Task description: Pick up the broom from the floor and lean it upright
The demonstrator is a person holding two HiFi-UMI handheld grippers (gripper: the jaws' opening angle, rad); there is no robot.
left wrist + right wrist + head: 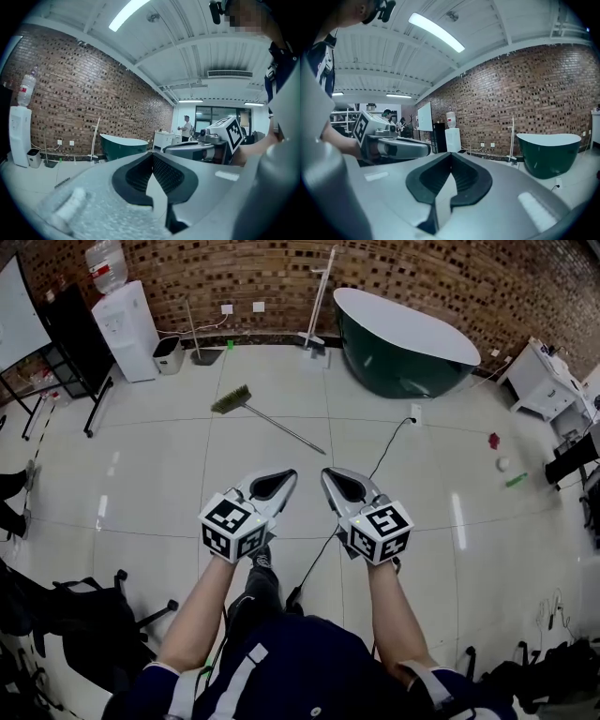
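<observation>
Head view: both hand-held grippers are held out side by side above the tiled floor (169, 484), near each other but apart, each pointing roughly level towards the far brick wall (469, 287).

The left gripper (292, 473) is clenched. In the left gripper view its dark pads meet at the tips (152, 155), with nothing caught between them and only floor showing through the loop they form. The right gripper (326, 472) is clenched the same way. In the right gripper view its tips are together (451, 154) and the space inside the pads is empty. Neither gripper touches anything.

The broom (272, 421) lies flat on the floor, well ahead of both grippers and apart from them. Its bristle head is at the left and nearer the far edge of the floor, and its thin handle slants back towards the grippers, ending short of them.

A dark green bathtub (403, 348) stands at the far edge of the floor to the right of the broom. A white water dispenser (131, 329) stands against the wall near the far left corner. A black cable (384, 451) trails across the tiles just right of the handle's near end.
</observation>
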